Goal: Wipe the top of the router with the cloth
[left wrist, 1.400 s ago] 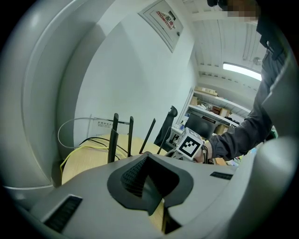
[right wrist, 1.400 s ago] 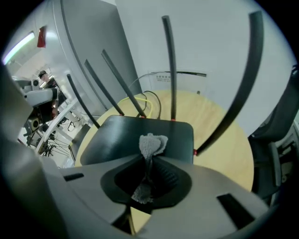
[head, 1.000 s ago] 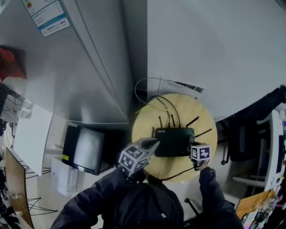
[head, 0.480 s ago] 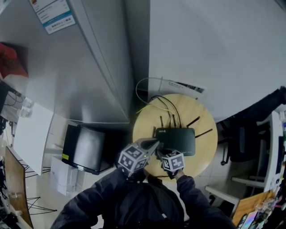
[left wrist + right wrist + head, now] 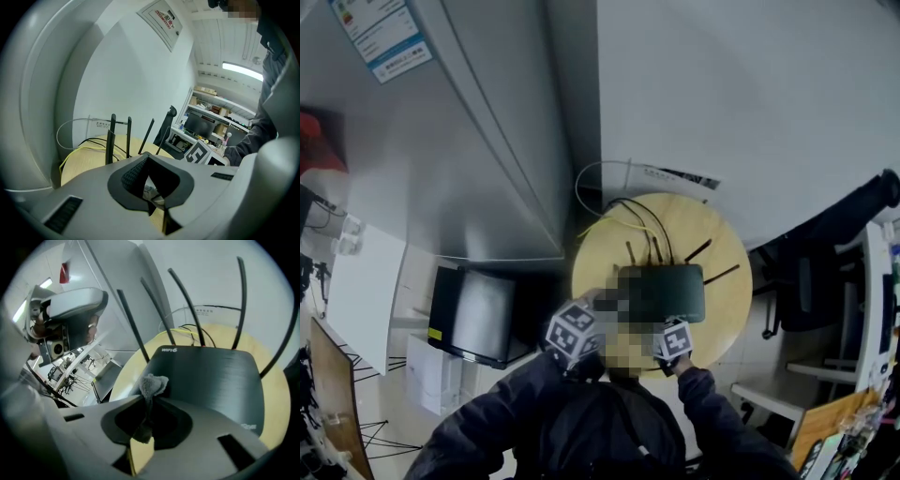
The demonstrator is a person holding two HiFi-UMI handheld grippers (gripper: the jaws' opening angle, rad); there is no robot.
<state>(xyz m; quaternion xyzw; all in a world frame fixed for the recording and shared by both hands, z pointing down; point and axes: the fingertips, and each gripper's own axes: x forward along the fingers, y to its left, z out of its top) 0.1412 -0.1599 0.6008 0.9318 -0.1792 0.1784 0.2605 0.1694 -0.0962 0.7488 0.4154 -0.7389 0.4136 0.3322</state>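
Fingers of R gripper (image 5: pixel 149 397) pinching 1 cloth (image 5: pixel 152 384), L gripper (image 5: pixel 146 158) fingers shut, 1 router (image 5: pixel 206 376) w/ 4 antennas (image 5: pixel 113 123)

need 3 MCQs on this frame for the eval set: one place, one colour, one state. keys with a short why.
1. Where does the router sit?
A. On the floor
B. On the round wooden table
C. On a wall shelf

2. What colour is the router's top?
A. White
B. Red
C. Black

3. How do the jaws of the right gripper stand?
A. Shut on the cloth
B. Wide apart and empty
C. Shut on an antenna

Key:
1 B: the head view shows the router lying on the round table with its cables running off the far side.
2 C: the right gripper view shows a dark black top.
3 A: in the right gripper view the jaws pinch the grey cloth, which pokes out over the router's near edge.
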